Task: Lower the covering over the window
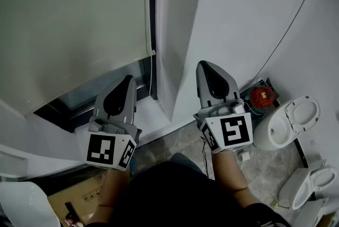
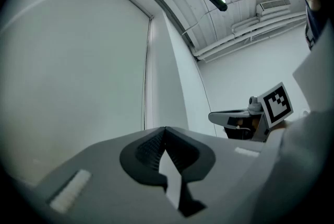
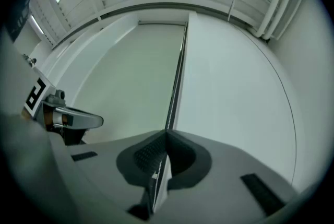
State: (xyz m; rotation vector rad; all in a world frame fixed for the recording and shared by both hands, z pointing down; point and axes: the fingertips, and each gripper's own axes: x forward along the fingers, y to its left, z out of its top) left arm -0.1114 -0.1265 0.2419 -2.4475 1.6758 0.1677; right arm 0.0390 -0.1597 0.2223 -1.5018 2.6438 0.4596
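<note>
Blind (image 1: 74,19) of matte pale fabric hangs low over the window, with a dark strip of glass (image 1: 74,101) bare beneath and a thin cord (image 1: 153,70) at its right edge. Left tongs (image 1: 128,79) and right tongs (image 1: 204,64), grey with ribbed pads, are closed and empty. Nearby are a white toilet (image 1: 294,123) and a cardboard box (image 1: 79,197), its print unreadable.

Floor (image 1: 265,170): grey tile. One white toilet (image 1: 294,123) stands by its right edge, lid raised. A second toilet (image 1: 312,184) stands near the lower right corner. A red round item (image 1: 260,95) sits in a dark case where floor meets wall. A cardboard box (image 1: 79,195) is at the lower left. A thin cable (image 1: 296,17) runs down the wall. Overhead are ceiling pipes (image 2: 250,43) and an air unit (image 2: 274,5).
</note>
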